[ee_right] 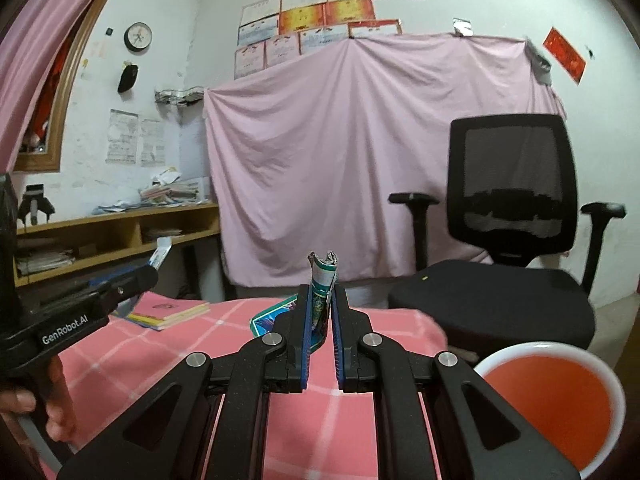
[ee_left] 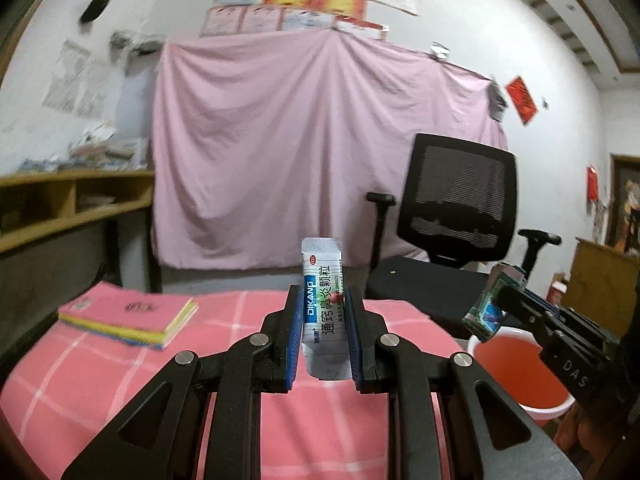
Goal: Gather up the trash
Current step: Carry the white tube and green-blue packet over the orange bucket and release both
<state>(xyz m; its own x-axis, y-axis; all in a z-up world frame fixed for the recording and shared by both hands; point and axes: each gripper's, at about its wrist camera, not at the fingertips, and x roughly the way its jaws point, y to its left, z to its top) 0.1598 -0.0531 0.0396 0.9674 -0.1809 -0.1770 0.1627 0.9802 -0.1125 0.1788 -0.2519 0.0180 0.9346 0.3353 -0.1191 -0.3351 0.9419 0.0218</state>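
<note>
My left gripper [ee_left: 322, 320] pinches a white sachet [ee_left: 322, 280] upright. My right gripper [ee_right: 321, 320] squeezes a crumpled wrapper [ee_right: 322, 280] beside the red bin [ee_right: 552, 400].

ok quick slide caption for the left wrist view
Left gripper grips an upright white sachet above the pink checked table, red bin at right.

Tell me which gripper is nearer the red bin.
Right. The right gripper, holding a crumpled wrapper, hangs just by the red bin rim. The left gripper, holding a sachet, sits farther off over the table.
</note>
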